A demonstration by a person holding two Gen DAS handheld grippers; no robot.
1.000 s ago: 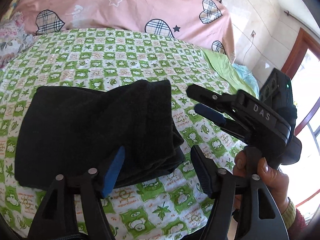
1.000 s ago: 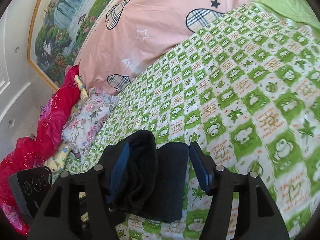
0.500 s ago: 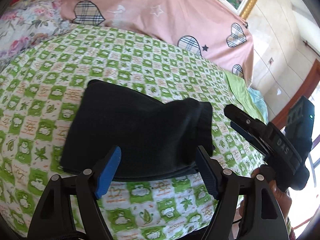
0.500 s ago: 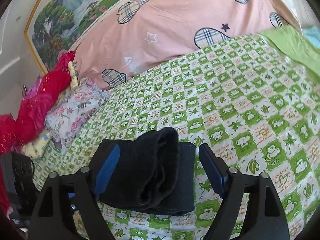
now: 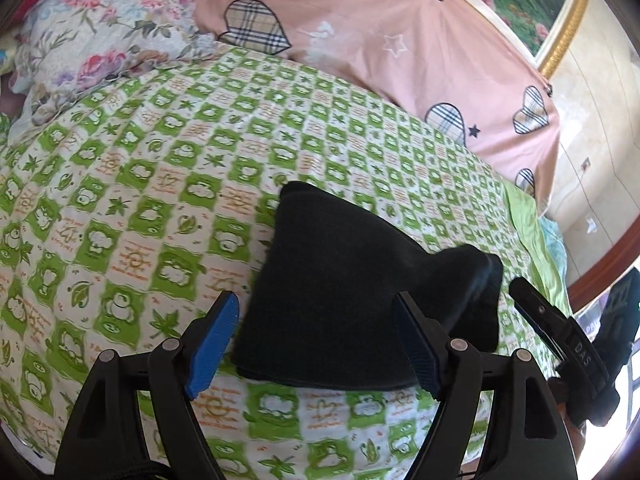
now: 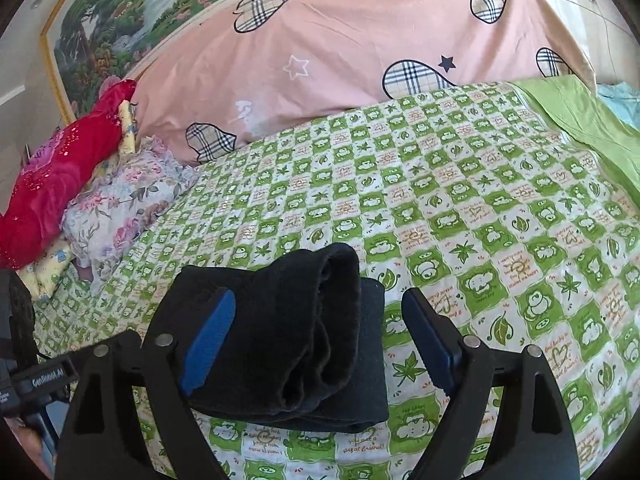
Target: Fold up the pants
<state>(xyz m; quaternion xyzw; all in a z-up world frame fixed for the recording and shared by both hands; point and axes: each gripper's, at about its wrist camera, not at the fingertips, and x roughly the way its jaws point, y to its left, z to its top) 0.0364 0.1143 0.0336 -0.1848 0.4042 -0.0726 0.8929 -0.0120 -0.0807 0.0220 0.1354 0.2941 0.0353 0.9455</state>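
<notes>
The black pants [image 5: 348, 300] lie folded into a thick bundle on the green checked bedspread [image 5: 152, 208]. My left gripper [image 5: 316, 344] hovers open at the bundle's near edge, and its blue pads [image 5: 214, 340] stand clear of the cloth. In the right wrist view the pants [image 6: 304, 320] show a rolled top layer bulging upward. My right gripper [image 6: 320, 344] stands open around that rolled end, with neither pad pressing on it. The right gripper [image 5: 560, 344] also shows at the left wrist view's right edge.
A pink quilt with plaid hearts [image 6: 340, 60] lies across the bed's far side. A floral pillow [image 6: 120, 208] and red cloth [image 6: 60, 168] sit at the left. A plain green sheet [image 6: 580, 120] marks the right edge, and a framed landscape painting [image 6: 120, 20] hangs behind.
The right gripper's jaws have spread wider and no longer touch the rolled end of the pants. The left gripper has swung leftward, so the bundle now sits further right in its view.
</notes>
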